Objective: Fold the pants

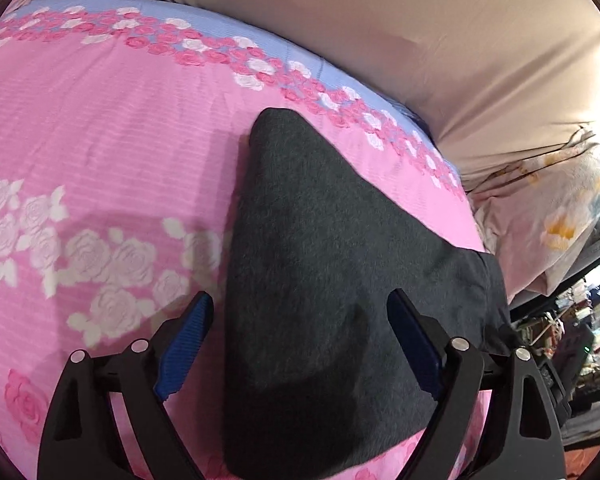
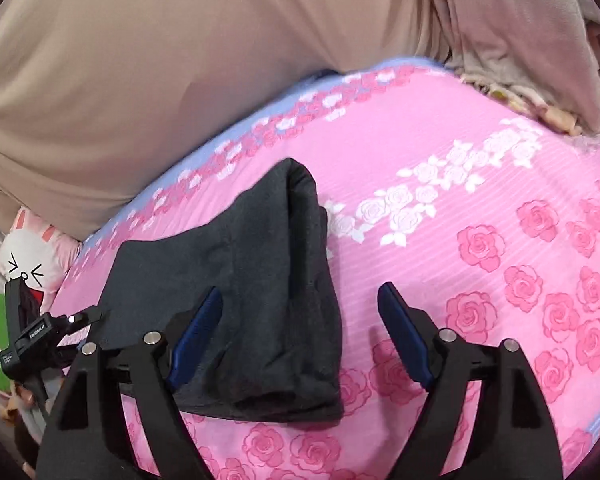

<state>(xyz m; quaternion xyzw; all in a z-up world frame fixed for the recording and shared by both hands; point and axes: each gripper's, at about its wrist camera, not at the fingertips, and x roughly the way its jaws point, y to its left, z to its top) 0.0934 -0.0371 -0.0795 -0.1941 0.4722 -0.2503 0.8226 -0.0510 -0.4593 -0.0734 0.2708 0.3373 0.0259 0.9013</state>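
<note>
Bed (image 1: 100, 140): pink rose-print sheet, soft and lightly rippled. Risk: the surface gives under any press, so a crease set here may not hold flat.

Pants (image 1: 320, 260): dark grey, folded into a tapering bundle, lying on the sheet near the bed's far edge, beside the beige cover (image 1: 420, 40). In the right view the pants (image 2: 260, 280) show stacked layers with a loose, open edge at the near end. Risk: the layers look uneven; a further fold may shift the top layer off the lower one.

Overhang: in the left view one corner of the pants reaches toward the bed's side. Risk: a drag that way may pull the bundle off the sheet.

Left gripper (image 1: 300, 308): jaws released, standing wide above the pants, nothing pinched. Risk: a closing bite here may catch only the top layer.

Right gripper (image 2: 300, 304): jaws released, one finger over the pants, the other over bare sheet, nothing held. Risk: closing as placed may pinch sheet along with cloth and lift both.

Judgement: fold appears well advanced; the remaining hazard is disturbing it.
</note>
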